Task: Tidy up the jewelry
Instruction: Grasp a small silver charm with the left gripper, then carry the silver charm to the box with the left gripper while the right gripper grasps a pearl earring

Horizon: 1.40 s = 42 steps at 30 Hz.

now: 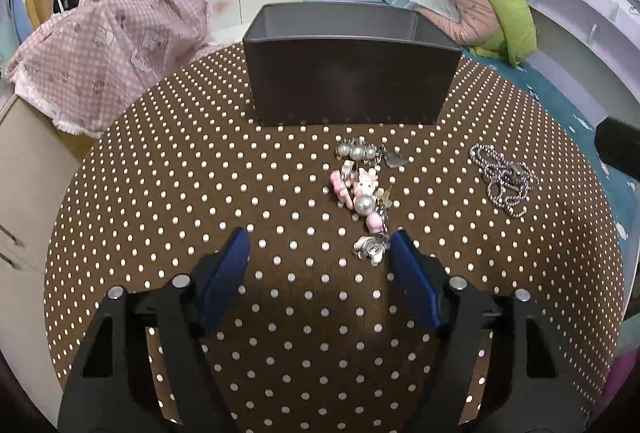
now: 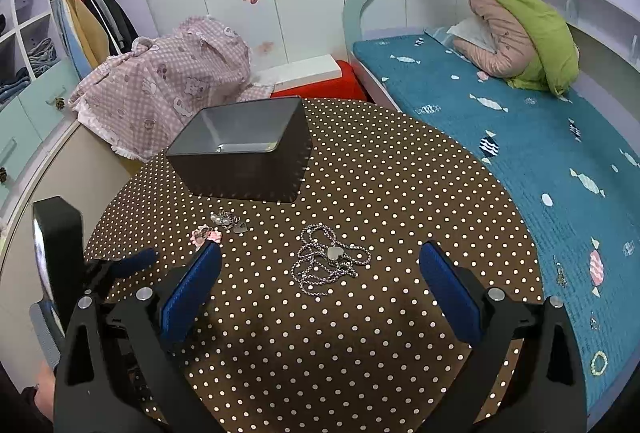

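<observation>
A dark grey open box [image 1: 348,73] stands at the far side of the brown polka-dot table [image 1: 200,193]; it also shows in the right wrist view [image 2: 244,149]. In front of it lies a pink and pearl charm bracelet [image 1: 364,193], also in the right wrist view [image 2: 218,227]. A silver chain necklace with a heart pendant [image 1: 502,175] lies to the right, also in the right wrist view [image 2: 330,259]. My left gripper [image 1: 320,245] is open, its right finger beside the bracelet's near end. My right gripper [image 2: 320,261] is open, low behind the necklace.
A pink patterned cloth [image 1: 108,49] covers something at the table's far left. A blue bed [image 2: 500,137] with a pink and green jacket [image 2: 524,37] runs along the right; small beaded pieces [image 2: 599,363] lie on it. A red box [image 2: 320,83] sits behind the table.
</observation>
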### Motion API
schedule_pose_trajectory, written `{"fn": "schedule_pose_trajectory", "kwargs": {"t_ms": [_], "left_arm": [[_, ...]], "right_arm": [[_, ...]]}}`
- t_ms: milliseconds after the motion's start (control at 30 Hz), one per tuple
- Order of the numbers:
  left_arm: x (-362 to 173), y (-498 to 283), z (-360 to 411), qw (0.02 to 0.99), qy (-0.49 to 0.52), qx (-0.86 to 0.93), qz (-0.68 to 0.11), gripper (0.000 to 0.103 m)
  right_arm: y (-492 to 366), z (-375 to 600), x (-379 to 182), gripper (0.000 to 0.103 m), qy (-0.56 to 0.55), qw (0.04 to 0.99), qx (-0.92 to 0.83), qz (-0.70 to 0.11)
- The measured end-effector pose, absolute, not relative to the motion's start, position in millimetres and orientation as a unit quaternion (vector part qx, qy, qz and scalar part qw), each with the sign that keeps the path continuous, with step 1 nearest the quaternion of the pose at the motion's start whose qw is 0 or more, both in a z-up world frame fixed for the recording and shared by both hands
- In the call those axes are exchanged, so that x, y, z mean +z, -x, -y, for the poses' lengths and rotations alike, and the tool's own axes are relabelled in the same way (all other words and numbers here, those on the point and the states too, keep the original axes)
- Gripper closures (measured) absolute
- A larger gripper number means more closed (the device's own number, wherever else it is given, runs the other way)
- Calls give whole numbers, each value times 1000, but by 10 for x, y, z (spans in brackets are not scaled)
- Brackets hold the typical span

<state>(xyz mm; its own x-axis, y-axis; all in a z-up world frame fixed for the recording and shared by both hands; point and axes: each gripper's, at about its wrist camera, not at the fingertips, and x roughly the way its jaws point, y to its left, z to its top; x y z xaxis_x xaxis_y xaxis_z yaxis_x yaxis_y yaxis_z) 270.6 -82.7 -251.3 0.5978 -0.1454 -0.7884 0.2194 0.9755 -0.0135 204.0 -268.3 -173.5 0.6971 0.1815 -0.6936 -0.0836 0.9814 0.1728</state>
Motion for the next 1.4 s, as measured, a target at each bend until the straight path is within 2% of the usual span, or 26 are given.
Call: {"fn": "schedule_pose_trajectory", "kwargs": {"t_ms": [33, 133, 200, 267, 633, 700, 767, 933, 967, 1033, 1167, 1400], "left_arm": [[-2515, -2709, 838, 893, -45, -104, -435, 40], [-2514, -2705, 833, 894, -45, -114, -432, 60], [-2511, -2682, 821, 893, -44, -122, -431, 78], [-2503, -2667, 751, 892, -33, -127, -432, 88], [-2398, -2442, 168, 900, 2, -96, -426, 88], [-2374, -2410, 76, 901, 8, -88, -425, 88], [-2338, -2377, -1, 903, 15, -83, -422, 88], [-2277, -2365, -127, 904, 20, -83, -419, 88], [-2270, -2370, -122, 904, 21, -83, -419, 88], [-2256, -2378, -134, 904, 23, -83, -418, 88], [-2235, -2404, -146, 906, 27, -81, -414, 88], [-2214, -2402, -141, 908, 33, -82, -410, 88]], "right_arm": [[-2057, 2672, -1741, 8, -64, 918, 74, -384], [-2080, 2623, -1771, 8, -61, 916, 82, -389], [-2094, 2568, -1792, 8, -58, 913, 92, -392], [-2111, 2497, -1816, 8, -55, 910, 104, -397], [-2287, 1874, -2129, 10, -10, 886, 170, -431], [-2319, 1772, -2177, 19, -4, 884, 179, -433], [-2352, 1675, -2229, 40, 4, 879, 186, -439], [-2370, 1530, -2282, 52, 20, 882, 189, -431], [-2371, 1512, -2289, 58, 22, 883, 190, -428], [-2364, 1457, -2300, 64, 42, 888, 186, -419], [-2363, 1450, -2321, 87, 64, 891, 174, -415], [-2304, 1563, -2323, 88, 52, 887, 194, -415]]}}
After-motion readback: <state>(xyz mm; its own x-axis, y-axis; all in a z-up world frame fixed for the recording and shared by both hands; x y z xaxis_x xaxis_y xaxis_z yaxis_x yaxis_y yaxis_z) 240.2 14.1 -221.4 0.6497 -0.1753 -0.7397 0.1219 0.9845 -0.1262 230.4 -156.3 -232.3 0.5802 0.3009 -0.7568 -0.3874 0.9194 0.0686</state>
